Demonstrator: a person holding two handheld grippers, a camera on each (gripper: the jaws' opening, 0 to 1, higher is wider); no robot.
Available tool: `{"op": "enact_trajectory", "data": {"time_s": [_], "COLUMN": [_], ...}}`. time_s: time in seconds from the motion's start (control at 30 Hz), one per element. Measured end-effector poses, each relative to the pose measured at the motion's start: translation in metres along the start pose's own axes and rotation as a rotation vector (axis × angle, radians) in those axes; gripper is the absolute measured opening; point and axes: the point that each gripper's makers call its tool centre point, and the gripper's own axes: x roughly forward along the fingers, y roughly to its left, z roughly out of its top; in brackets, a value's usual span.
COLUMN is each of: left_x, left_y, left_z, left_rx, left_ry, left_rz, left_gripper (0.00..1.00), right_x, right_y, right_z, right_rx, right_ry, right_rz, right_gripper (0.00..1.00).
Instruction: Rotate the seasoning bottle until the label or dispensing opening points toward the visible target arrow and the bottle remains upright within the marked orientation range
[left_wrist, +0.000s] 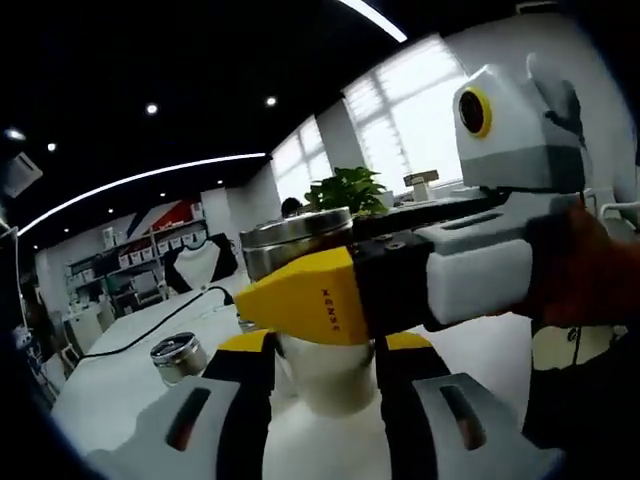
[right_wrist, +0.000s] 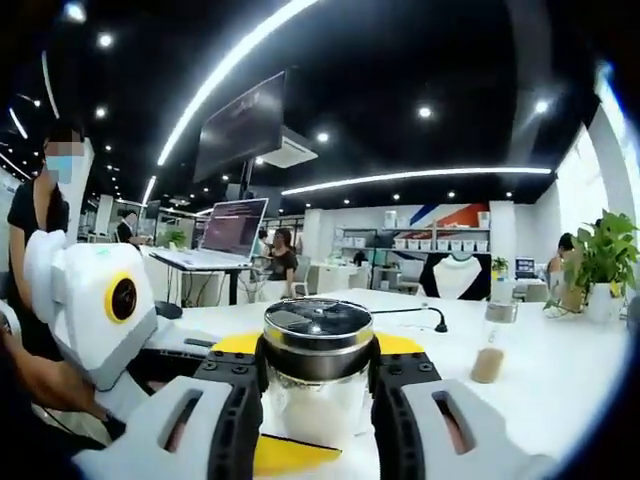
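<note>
in the right gripper view we see our right gripper (right_wrist: 318, 385) closed around the seasoning bottle (right_wrist: 318, 375). its two black jaws press on the sides of the bottle just under the shiny metal cap (right_wrist: 318, 335). the bottle stands straight up, with its long side going up and down and the cap on top. the glass is clear with something pale inside. we cannot tell which way the label or the opening points. we see no arrow mark on the table either.

in the left gripper view our left gripper (left_wrist: 325, 385) has its jaws on both sides of the white lower part of the same seasoning bottle (left_wrist: 322, 370). the right gripper (left_wrist: 345, 290) comes in from the right and crosses in front, with its yellow tip over the bottle, so we cannot tell if the left jaws squeeze the bottle or just sit beside it. the metal cap (left_wrist: 297, 238) peeks out above the yellow tip.

the bottle stands on a white table (right_wrist: 560, 390). the left gripper view shows a small metal-topped jar (left_wrist: 178, 357) lying near a black cable (left_wrist: 150, 328). the right gripper view shows another bottle (right_wrist: 491, 352) with brown powder well apart to the right, a green plant (right_wrist: 605, 250), a laptop (right_wrist: 232, 228) and people in the room.
</note>
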Motion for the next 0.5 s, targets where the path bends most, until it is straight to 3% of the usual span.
{"op": "enact_trajectory", "data": {"time_s": [0.17, 0.33, 0.43, 0.5], "left_x": [-0.009, -0.019, -0.031, -0.034], "left_y": [-0.004, -0.007, -0.017, -0.021], "left_z": [0.013, 0.024, 0.035, 0.038], "left_rx": [-0.205, -0.331, -0.416, -0.423], "left_ry": [-0.097, -0.173, -0.230, -0.249], "left_rz": [-0.147, -0.268, -0.400, -0.439], "left_gripper": [0.43, 0.44, 0.46, 0.47], "right_x": [-0.006, -0.014, -0.023, -0.027], "right_y": [0.010, 0.033, 0.047, 0.054], "right_z": [0.011, 0.027, 0.037, 0.039], "right_rx": [0.110, 0.101, 0.168, 0.214], "right_ry": [-0.037, -0.102, -0.155, -0.168], "right_rz": [0.152, 0.309, 0.435, 0.498], "right_gripper": [0.38, 0.38, 0.38, 0.38]}}
